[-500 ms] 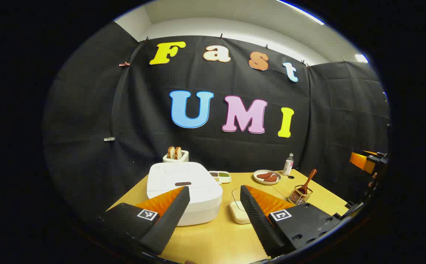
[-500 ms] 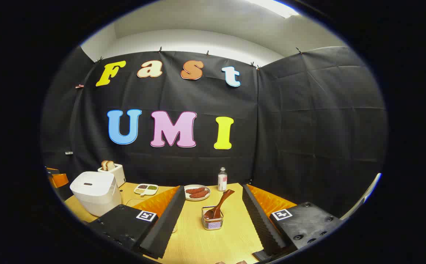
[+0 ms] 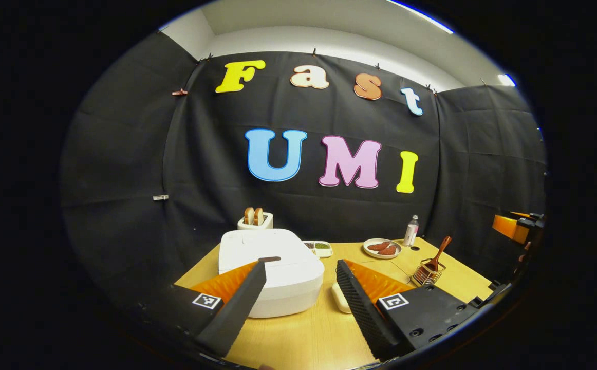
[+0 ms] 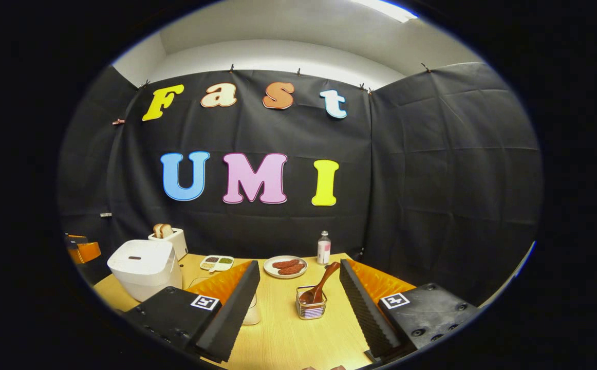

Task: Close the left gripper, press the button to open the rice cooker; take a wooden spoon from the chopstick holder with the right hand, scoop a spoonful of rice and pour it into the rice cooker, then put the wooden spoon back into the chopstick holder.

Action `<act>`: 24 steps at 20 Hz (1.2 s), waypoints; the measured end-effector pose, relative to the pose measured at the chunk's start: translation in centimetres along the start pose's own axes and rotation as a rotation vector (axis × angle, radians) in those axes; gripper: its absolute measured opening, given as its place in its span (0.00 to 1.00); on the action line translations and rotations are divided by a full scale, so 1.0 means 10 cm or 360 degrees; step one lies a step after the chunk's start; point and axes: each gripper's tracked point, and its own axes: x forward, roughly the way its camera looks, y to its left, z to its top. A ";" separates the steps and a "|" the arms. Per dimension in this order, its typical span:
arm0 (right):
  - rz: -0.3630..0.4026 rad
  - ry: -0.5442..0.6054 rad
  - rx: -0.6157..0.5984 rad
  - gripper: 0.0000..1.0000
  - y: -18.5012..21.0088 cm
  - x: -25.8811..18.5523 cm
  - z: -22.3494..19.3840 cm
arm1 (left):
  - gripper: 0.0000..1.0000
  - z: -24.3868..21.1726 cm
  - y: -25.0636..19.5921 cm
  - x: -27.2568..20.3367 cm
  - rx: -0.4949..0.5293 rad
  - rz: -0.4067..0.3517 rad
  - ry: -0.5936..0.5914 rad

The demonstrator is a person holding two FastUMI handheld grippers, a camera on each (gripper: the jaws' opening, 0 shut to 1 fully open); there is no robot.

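wooden spoon [image 4: 319,285] in chopstick holder [image 4: 311,309], handle up-right | left gripper [image 3: 301,267] wide | right gripper [image 4: 299,267] wide

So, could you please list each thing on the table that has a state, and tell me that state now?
Rice cooker: lid shut.
Wooden spoon: standing tilted in the chopstick holder.
Toaster: bread slices sticking up from it.
Plate: holds brown food pieces.
Bottle: upright, capped.
Left hand-held gripper: open, empty.
Right hand-held gripper: open, empty.
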 end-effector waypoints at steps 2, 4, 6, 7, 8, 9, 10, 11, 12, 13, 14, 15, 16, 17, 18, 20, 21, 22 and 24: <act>0.0008 0.0009 0.0002 0.98 0.02 -0.02 -0.02 | 0.95 0.02 0.01 0.02 0.0024 -0.0003 -0.0006; 0.0008 0.0012 -0.0003 0.98 0.02 -0.03 -0.02 | 0.95 0.03 -0.01 0.04 0.0009 -0.0017 -0.0003; 0.0005 0.0013 -0.0005 0.98 0.01 -0.05 -0.02 | 0.95 0.02 -0.01 0.08 -0.0016 -0.0026 0.0006; 0.0000 0.0014 -0.0005 0.98 0.00 -0.06 -0.02 | 0.95 0.03 0.00 0.11 -0.0012 -0.0026 0.0009; -0.0007 0.0014 -0.0004 0.98 -0.02 -0.07 -0.02 | 0.96 0.02 0.03 0.14 0.0005 -0.0017 0.0024; -0.0016 0.0015 -0.0002 0.98 -0.03 -0.07 -0.02 | 0.95 0.03 0.07 0.16 0.0025 -0.0004 0.0028; -0.0022 0.0016 -0.0001 0.98 -0.05 -0.09 -0.03 | 0.95 0.09 0.10 0.20 0.0043 0.0002 0.0020; -0.0030 0.0021 -0.0001 0.98 -0.06 -0.09 -0.05 | 0.95 0.13 0.12 0.24 0.0052 0.0001 0.0010; -0.0039 0.0029 -0.0003 0.98 -0.08 -0.10 -0.07 | 0.95 0.19 0.16 0.29 0.0061 0.0003 0.0000; -0.0049 0.0037 -0.0002 0.98 -0.09 -0.11 -0.09 | 0.95 0.22 0.21 0.36 0.0073 0.0010 -0.0001; -0.0057 0.0042 0.0000 0.98 -0.11 -0.12 -0.10 | 0.95 0.26 0.26 0.41 0.0082 0.0026 -0.0003; -0.0067 0.0046 0.0002 0.98 -0.13 -0.13 -0.11 | 0.95 0.29 0.32 0.48 0.0081 0.0040 0.0002; -0.0078 0.0050 0.0002 0.98 -0.15 -0.15 -0.12 | 0.95 0.31 0.37 0.54 0.0069 0.0058 0.0017; -0.0091 0.0057 0.0001 0.98 -0.17 -0.16 -0.14 | 0.95 0.34 0.41 0.60 0.0052 0.0071 0.0031; -0.0103 0.0064 0.0002 0.98 -0.19 -0.17 -0.15 | 0.91 0.35 0.47 0.66 0.0034 0.0086 0.0050; -0.0127 0.0070 0.0008 0.98 -0.23 -0.19 -0.16 | 0.84 0.34 0.55 0.81 -0.0002 0.0103 0.0083; -0.0139 0.0072 0.0006 0.96 -0.25 -0.21 -0.17 | 0.81 0.32 0.59 0.89 -0.0022 0.0104 0.0109; -0.0153 0.0076 0.0000 0.98 -0.27 -0.22 -0.17 | 0.73 0.31 0.62 0.96 -0.0051 0.0095 0.0132; -0.0177 0.0085 -0.0014 0.98 -0.31 -0.26 -0.18 | 0.62 0.26 0.64 1.11 -0.0134 0.0047 0.0198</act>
